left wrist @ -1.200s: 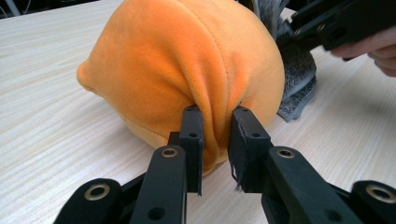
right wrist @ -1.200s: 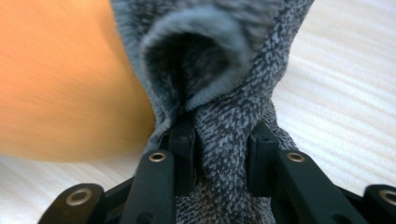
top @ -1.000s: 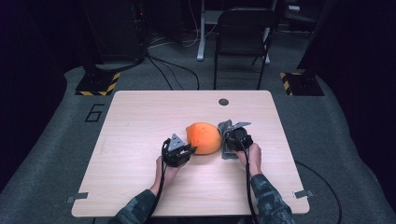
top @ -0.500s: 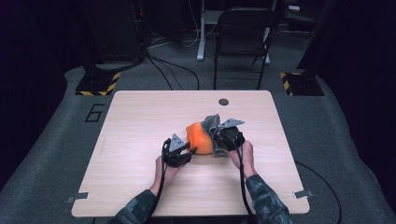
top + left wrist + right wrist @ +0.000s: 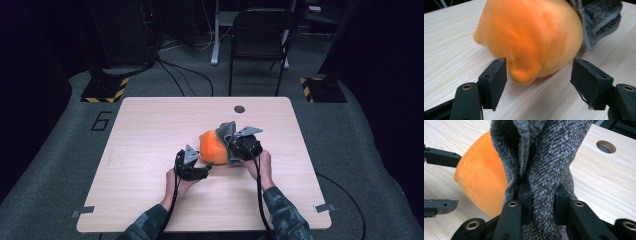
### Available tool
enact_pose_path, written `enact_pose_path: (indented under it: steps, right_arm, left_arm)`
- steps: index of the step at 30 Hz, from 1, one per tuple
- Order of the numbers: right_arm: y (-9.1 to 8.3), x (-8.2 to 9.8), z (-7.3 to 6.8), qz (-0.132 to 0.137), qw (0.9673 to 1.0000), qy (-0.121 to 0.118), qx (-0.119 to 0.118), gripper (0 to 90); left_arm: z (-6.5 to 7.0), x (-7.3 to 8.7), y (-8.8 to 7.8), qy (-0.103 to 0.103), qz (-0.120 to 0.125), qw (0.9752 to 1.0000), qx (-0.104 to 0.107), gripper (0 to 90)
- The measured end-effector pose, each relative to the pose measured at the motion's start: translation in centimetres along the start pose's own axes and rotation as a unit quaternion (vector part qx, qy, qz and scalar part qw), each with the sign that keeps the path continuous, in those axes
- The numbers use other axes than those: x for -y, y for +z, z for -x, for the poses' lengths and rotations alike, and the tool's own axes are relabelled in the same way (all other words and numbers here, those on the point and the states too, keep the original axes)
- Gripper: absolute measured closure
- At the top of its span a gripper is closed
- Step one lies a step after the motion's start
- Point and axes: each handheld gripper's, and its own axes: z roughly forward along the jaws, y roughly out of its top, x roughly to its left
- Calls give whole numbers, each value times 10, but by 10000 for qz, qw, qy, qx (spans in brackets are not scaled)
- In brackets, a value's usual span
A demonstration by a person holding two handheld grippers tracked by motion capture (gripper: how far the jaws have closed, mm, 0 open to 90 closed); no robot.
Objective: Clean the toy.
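My right hand-held gripper (image 5: 541, 202) pinches the fuzzy grey knitted cloth (image 5: 544, 157) tight. My left hand-held gripper (image 5: 539, 80) has just been opening — the soft round orange ball (image 5: 531, 37) sits loose between its jaws on the tabletop (image 5: 150, 125). Next, maybe pull the cloth over the ball.

One orange soft thing (image 5: 212, 147), one grey fuzzy cloth (image 5: 228, 133), two claws, a left claw (image 5: 202, 170) and a right claw (image 5: 231, 150), one wooden bench (image 5: 150, 130) with one round hole (image 5: 239, 109), one black chair (image 5: 260, 37)
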Motion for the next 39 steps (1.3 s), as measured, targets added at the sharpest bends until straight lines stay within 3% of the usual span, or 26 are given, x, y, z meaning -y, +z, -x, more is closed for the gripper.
enact_pose_path:
  steps: [2, 5, 6, 7, 8, 12, 13, 16, 20, 23, 28, 29, 30, 31, 32, 35, 39]
  right_arm:
    - [0, 0, -1, 13, 9999, 120, -8, 732]
    - [0, -1, -1, 3, 10000, -27, -15, 729]
    - [0, -1, -2, 31, 10000, -22, 10, 729]
    - [1, -1, -3, 26, 10000, 6, 3, 728]
    - [1, -1, -3, 26, 10000, 6, 3, 728]
    - [0, -1, -4, 38, 10000, 36, -3, 728]
    - [-2, -1, -3, 63, 10000, 37, 9, 727]
    - [-4, -1, -3, 117, 9999, 91, 9, 727]
    - [-16, -6, -6, 246, 9993, 179, -196, 727]
    - [-25, -13, -16, 359, 9983, 228, -402, 728]
    - [-31, -20, -42, 490, 9968, 24, -638, 727]
    - [-29, -20, -51, 459, 9977, -181, -472, 728]
    - [-29, -20, -51, 459, 9977, -181, -472, 728]
    - [-27, -19, -53, 427, 9979, -367, -313, 729]
    - [-25, -18, -55, 365, 9983, -408, -203, 730]
    - [-19, -14, -51, 276, 9986, -430, -117, 732]
    - [-18, -12, -47, 274, 9987, -425, -59, 732]
  left_arm:
    - [1, 1, 1, 13, -32, 10000, 14, 281]
    - [3, 2, 6, 48, -19, 10000, -58, 331]
    - [3, 2, 7, 66, -39, 9999, -90, 369]
    - [3, 3, 8, 61, 0, 9999, -134, 487]
    - [2, 4, 8, 30, 28, 9999, -132, 487]
    - [0, 3, 9, 7, 66, 9999, -89, 724]
    - [0, 3, 9, 44, 72, 9999, -96, 741]
    - [0, 1, 6, 5, 94, 10000, -20, 757]
    - [-1, -5, -1, -332, 213, 9990, 190, 772]
    - [0, -11, -8, -529, 327, 9975, 327, 776]
    - [8, -18, -17, -658, 447, 9951, 589, 784]
    - [9, -19, -18, -573, 448, 9956, 587, 788]
    - [9, -18, -18, -545, 438, 9958, 590, 788]
    - [10, -18, -17, -652, 417, 9951, 619, 789]
    - [8, -17, -16, -600, 382, 9955, 624, 791]
    - [6, -15, -14, -690, 387, 9948, 643, 791]
    - [4, -15, -13, -663, 388, 9949, 647, 790]
